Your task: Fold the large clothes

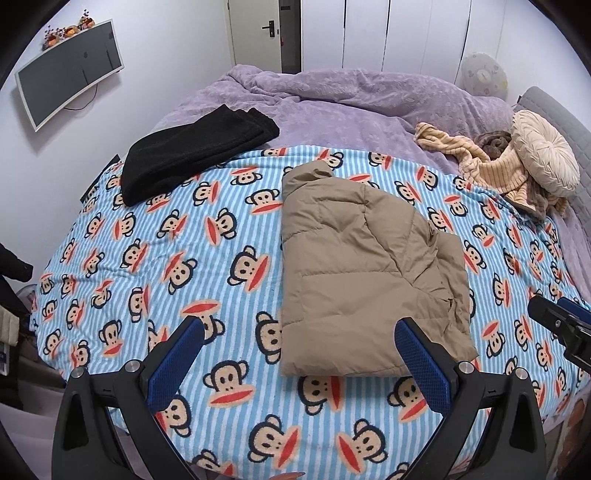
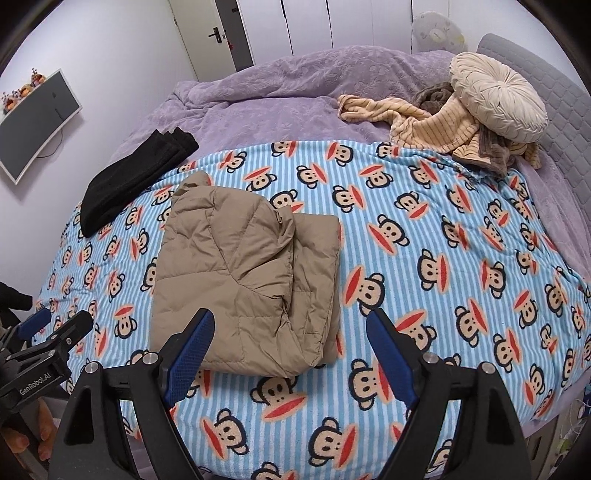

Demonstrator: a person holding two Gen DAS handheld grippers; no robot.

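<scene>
The tan puffer jacket (image 1: 365, 266) lay already folded into a squarish bundle on the monkey-print blanket (image 1: 147, 258), close to the near edge of the bed, and both tools hung above it with nothing in them: the left gripper (image 1: 299, 354) had its fingers spread wide, and so did the right gripper (image 2: 288, 343), each empty. That jacket looked light and soft, its quilted shell likely slick, so by my reckoning it would spring open unless pinched through all layers at the near corners or along the thick folded edge. The upper flap sat slightly skewed over the layer beneath, which may have wanted squaring. The fleece blanket appeared soft and grippy enough to keep the bundle from sliding. Beyond it, a folded black garment (image 1: 192, 147) rested at the far left, partly on the purple duvet (image 1: 351, 99), while a striped yellow garment (image 2: 424, 125) and a round cream cushion (image 2: 498, 99) were heaped by the headboard; something brown lay among them, hard to identify. A wall screen (image 1: 70, 77) hung left, a door (image 1: 258, 29) behind.
</scene>
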